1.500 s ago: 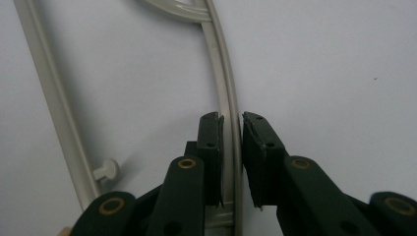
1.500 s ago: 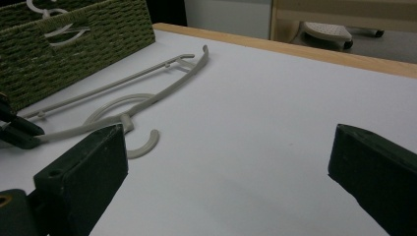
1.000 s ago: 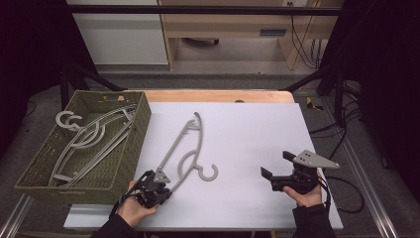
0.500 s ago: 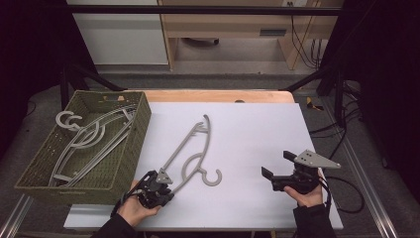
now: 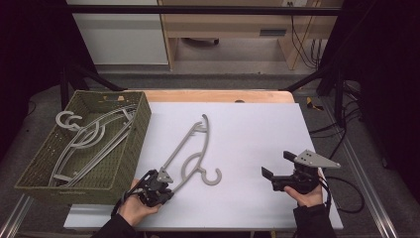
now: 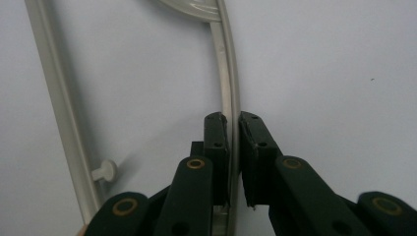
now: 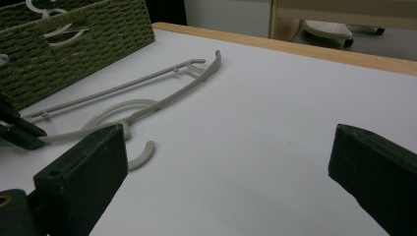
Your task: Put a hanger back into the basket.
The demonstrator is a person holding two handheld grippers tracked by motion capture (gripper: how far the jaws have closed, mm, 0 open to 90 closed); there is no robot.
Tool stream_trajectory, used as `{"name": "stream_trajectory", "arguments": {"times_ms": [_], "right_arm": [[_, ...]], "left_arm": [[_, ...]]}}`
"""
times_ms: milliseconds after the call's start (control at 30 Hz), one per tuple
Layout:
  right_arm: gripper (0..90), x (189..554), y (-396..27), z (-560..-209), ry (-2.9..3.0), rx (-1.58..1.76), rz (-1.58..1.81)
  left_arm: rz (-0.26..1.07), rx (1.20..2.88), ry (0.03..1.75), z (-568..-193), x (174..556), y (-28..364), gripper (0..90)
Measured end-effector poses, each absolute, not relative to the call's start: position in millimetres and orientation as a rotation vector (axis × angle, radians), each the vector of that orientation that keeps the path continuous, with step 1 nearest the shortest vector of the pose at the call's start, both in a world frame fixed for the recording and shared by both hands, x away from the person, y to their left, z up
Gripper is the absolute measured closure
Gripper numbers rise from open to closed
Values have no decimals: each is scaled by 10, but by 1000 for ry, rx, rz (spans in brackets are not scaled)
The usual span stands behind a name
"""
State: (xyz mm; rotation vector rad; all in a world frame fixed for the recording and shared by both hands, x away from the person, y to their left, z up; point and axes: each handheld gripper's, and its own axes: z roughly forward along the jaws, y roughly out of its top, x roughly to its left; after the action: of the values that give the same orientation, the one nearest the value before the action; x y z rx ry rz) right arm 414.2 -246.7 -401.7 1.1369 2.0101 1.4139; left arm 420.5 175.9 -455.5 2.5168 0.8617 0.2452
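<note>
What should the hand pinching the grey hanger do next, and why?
Probably lift the hanger a little and carry it toward the basket. The left gripper is shut on its arm, more hangers lie in that basket, and the right gripper waits open.

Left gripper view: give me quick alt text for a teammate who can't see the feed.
The left gripper is shut on one thin arm of a grey plastic hanger lying on the white table, its black pads pressed against the arm from both sides. The hanger's other bar runs up the left, with a small peg sticking out of it.
</note>
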Motion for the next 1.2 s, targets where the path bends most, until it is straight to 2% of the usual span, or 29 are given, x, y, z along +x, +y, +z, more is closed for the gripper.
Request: {"name": "stream_trajectory", "arguments": {"times_ms": [367, 867, 1200], "right_arm": [[16, 4141, -2479, -4015, 2014, 1128, 1409], [16, 4139, -2512, -4011, 2004, 1135, 1414], [16, 4137, -2527, -4004, 1992, 1138, 1419]], "left_arm": [[275, 2431, 795, -4365, 4094, 1775, 827], [252, 2352, 711, -4023, 3948, 1821, 826], [285, 2275, 691, -3746, 3895, 1980, 826]]}}
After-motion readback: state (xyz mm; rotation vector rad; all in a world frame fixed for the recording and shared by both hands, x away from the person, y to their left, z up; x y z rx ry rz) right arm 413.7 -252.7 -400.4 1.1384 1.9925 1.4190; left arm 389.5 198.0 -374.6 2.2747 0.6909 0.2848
